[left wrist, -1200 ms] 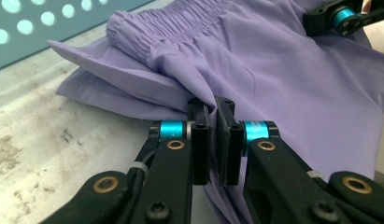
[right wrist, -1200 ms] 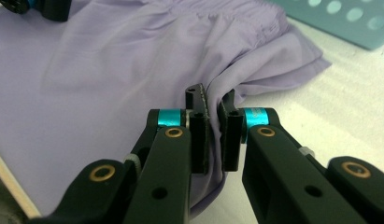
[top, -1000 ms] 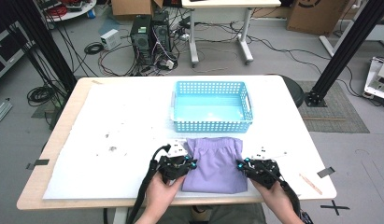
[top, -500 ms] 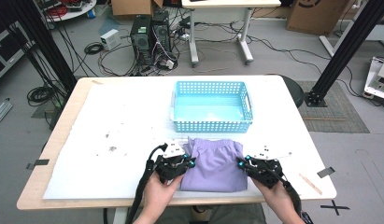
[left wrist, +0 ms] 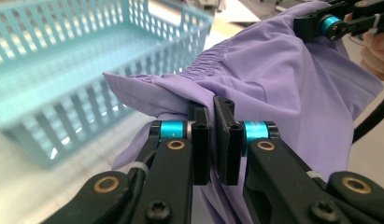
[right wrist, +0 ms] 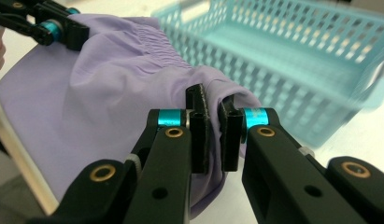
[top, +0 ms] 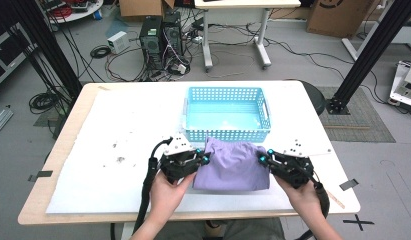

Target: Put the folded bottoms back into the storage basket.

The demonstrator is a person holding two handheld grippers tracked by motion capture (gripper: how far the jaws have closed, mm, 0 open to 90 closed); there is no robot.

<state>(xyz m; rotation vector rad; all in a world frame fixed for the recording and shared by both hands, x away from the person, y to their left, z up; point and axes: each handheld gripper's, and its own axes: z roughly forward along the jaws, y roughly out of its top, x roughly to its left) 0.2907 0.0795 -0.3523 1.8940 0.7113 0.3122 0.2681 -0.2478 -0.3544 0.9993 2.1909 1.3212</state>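
purple cloth (top: pixel 233 167) stretched between left tongs (top: pixel 205 159), right tongs (top: pixel 262 159), both clamped on it

No readable text, labels, brands or numbers anywhere

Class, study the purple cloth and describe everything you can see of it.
The purple cloth is a soft, thin lilac garment with a gathered elastic band along its far edge. It lies near the table's front, that edge lifted beside the blue basket. The left gripper and right gripper each pinch an upper corner.
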